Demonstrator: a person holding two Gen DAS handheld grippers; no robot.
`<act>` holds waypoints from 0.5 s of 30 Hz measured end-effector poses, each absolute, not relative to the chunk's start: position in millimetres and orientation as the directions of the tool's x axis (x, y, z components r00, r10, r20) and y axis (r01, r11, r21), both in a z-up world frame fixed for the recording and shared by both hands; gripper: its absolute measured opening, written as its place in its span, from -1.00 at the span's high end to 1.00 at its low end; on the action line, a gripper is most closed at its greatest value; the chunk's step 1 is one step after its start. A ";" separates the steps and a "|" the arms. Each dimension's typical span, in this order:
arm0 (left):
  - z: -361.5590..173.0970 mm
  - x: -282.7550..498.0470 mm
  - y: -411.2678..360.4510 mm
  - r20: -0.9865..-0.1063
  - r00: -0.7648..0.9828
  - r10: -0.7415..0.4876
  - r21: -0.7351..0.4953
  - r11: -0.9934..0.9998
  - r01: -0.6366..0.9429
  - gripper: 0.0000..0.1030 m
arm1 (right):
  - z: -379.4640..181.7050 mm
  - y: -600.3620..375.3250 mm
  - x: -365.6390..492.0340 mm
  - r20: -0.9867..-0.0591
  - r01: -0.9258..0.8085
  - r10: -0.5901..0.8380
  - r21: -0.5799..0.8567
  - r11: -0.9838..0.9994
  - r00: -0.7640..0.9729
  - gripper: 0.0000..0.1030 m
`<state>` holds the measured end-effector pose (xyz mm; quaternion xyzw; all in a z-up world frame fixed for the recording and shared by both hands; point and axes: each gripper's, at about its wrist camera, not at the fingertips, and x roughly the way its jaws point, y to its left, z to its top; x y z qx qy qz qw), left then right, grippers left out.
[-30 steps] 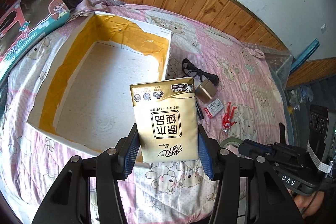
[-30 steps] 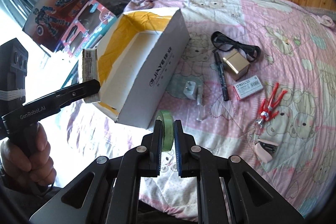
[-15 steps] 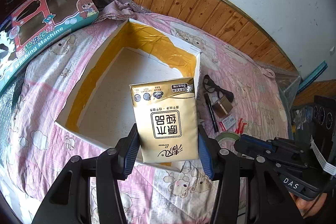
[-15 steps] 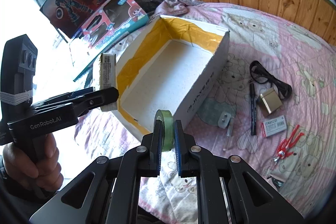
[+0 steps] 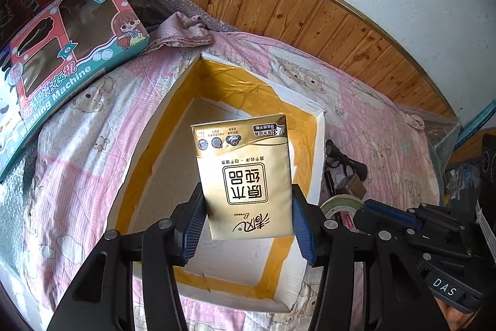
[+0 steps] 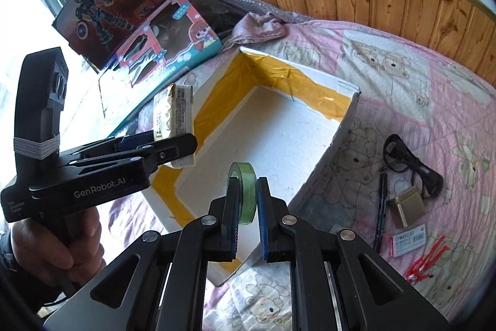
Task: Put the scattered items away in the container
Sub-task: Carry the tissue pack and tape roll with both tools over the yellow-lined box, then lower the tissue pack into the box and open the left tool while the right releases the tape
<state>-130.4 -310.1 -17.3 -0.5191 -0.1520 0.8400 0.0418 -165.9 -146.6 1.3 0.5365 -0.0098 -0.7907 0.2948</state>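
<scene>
Tissue pack (image 5: pixel 245 179) over box (image 5: pixel 319 145)

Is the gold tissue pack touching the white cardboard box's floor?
Apart. The right wrist view shows the gold tissue pack in the left gripper, above the white cardboard box.

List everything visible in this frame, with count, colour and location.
tissue pack: 1, gold, held above box
tape roll: 1, green, held over box's near edge
box: 1, white, yellow-taped inside, on bed
cable: 1, black, right of box
pen: 1, black, beside cable
charger block: 1, gold, by pen
eraser pack: 1, white-red
red clip tool: 1
toy boxes: 2, behind box
left gripper: shut
right gripper: shut
</scene>
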 end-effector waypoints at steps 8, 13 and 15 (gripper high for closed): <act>-43.5 -183.8 -317.6 -0.890 -0.414 0.190 -0.254 -0.962 0.104 -0.02 | -25.2 -168.6 -224.3 -0.870 0.451 -0.438 0.304 -0.839 -0.228 0.78; -69.9 -214.8 -319.5 -0.914 -0.361 0.187 -0.244 -0.962 0.120 -0.02 | -47.4 -178.2 -257.5 -0.889 0.450 -0.405 0.278 -0.849 -0.214 0.78; -80.6 -225.2 -319.0 -0.922 -0.342 0.183 -0.238 -0.963 0.125 -0.02 | -55.2 -182.5 -267.6 -0.897 0.452 -0.392 0.268 -0.851 -0.205 0.78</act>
